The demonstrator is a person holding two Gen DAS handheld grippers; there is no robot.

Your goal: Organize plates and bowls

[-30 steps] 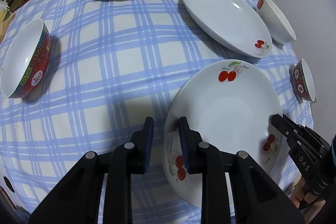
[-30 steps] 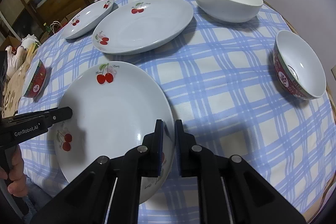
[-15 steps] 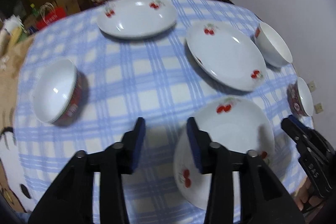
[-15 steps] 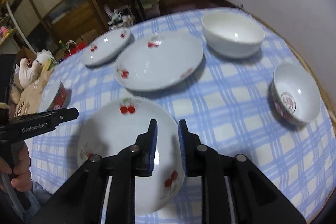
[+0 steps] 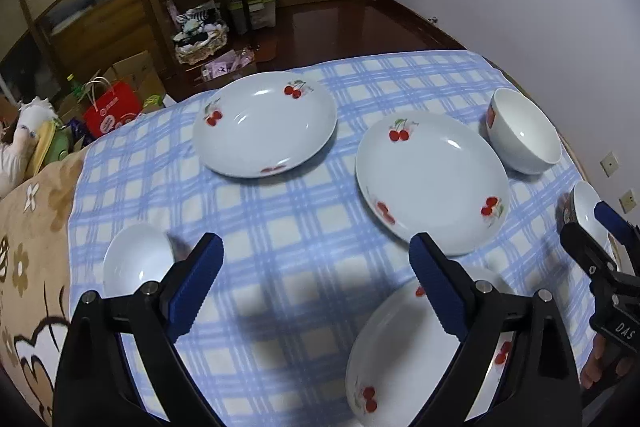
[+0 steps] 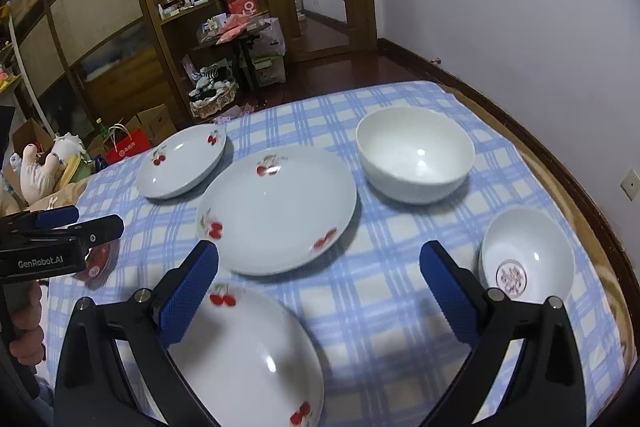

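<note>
Three white plates with cherry prints lie on the blue checked tablecloth (image 5: 300, 227): a near plate (image 5: 400, 347) (image 6: 248, 355), a middle plate (image 5: 432, 183) (image 6: 276, 207) and a far plate (image 5: 264, 125) (image 6: 180, 163). A large white bowl (image 5: 524, 131) (image 6: 416, 155) and a small red-sided bowl (image 5: 586, 207) (image 6: 528, 255) stand at the right. Another red-sided bowl (image 5: 136, 263) (image 6: 98, 259) stands at the left. My left gripper (image 5: 316, 241) (image 6: 98, 219) hangs above the cloth, its jaws opening with nothing between them. My right gripper (image 6: 320, 249) (image 5: 584, 223) is above the near plate's far edge, its jaws also opening and empty.
The round table's edge (image 6: 560, 187) runs close to the white wall on the right. Beyond the table are a wooden cabinet (image 6: 120, 27), a red bag (image 5: 112, 107), a basket (image 6: 212, 99) and a stuffed toy (image 6: 36, 171). A hand (image 6: 24, 331) holds the left gripper's handle.
Both grippers let go of the near plate's rim, opened wide and rose away from the table. The plate stays on the cloth.
</note>
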